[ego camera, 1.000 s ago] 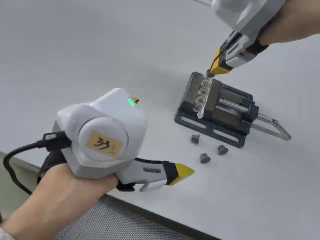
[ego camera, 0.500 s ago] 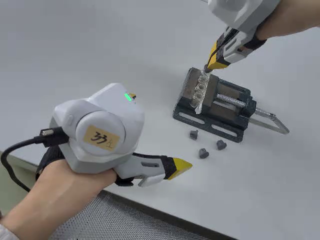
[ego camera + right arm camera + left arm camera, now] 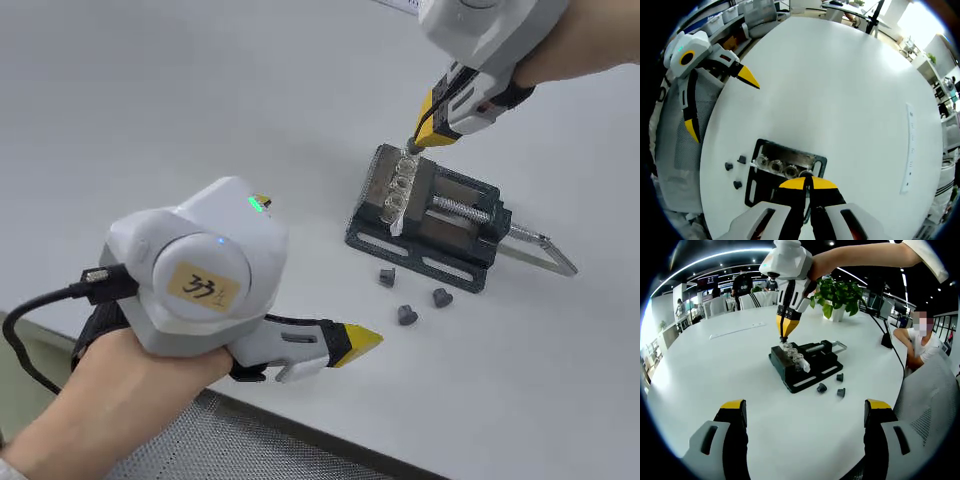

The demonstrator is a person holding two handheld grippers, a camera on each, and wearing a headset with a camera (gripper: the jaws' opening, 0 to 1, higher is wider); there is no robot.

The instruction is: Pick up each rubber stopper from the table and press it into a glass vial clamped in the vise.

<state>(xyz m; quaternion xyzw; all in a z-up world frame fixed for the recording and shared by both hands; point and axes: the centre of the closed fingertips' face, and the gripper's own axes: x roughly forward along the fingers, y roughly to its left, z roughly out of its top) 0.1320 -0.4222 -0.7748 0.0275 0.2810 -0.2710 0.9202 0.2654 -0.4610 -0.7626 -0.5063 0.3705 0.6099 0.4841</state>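
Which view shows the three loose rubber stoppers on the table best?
The head view: the stoppers lie unblocked and largest, beside the vise. The left gripper view shows the stoppers smaller; the right gripper view shows them as tiny dark dots.

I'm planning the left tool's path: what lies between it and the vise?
In the left gripper view: bare table, with three loose rubber stoppers lying just before the vise.
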